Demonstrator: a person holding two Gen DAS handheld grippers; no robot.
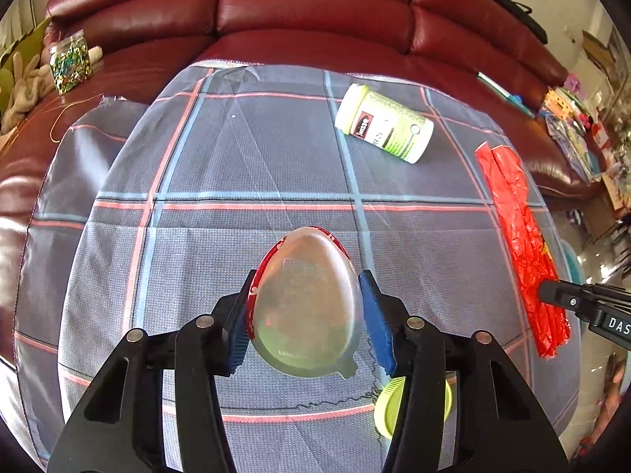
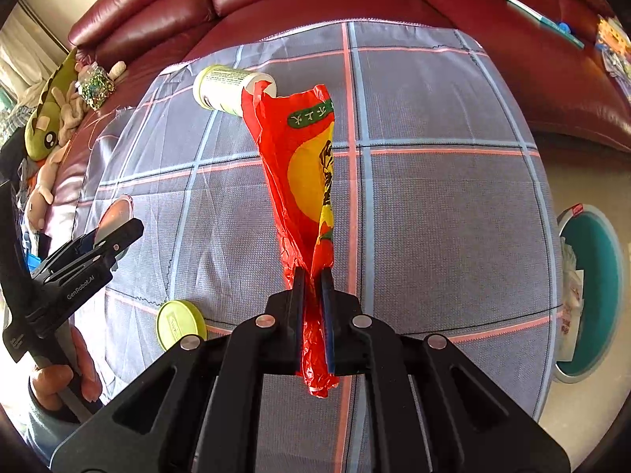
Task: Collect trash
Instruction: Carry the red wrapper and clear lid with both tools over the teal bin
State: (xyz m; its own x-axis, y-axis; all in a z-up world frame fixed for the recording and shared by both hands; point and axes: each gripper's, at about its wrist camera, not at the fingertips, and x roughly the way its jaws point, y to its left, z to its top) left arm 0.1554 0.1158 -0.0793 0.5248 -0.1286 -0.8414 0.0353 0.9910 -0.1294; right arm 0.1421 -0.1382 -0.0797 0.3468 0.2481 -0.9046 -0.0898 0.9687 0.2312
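Observation:
My left gripper (image 1: 308,287) is shut on a clear egg-shaped plastic shell (image 1: 305,303) with a red rim, its blue pads pressing on both sides; the shell hangs just above the checked cloth (image 1: 236,157). The right wrist view shows that gripper (image 2: 118,236) at the left with the shell (image 2: 116,213). My right gripper (image 2: 312,274) is shut on the lower end of a crumpled red and yellow plastic bag (image 2: 303,165), which stretches away over the cloth. A white bottle (image 1: 384,124) lies on its side at the back, and its green lid (image 2: 181,325) lies near the front.
A teal bin (image 2: 591,291) with paper inside stands on the floor beyond the cloth's right edge. A dark red leather sofa (image 1: 307,12) curves behind. On its left sit a glitter jar (image 1: 71,61) and plush toys (image 2: 47,130).

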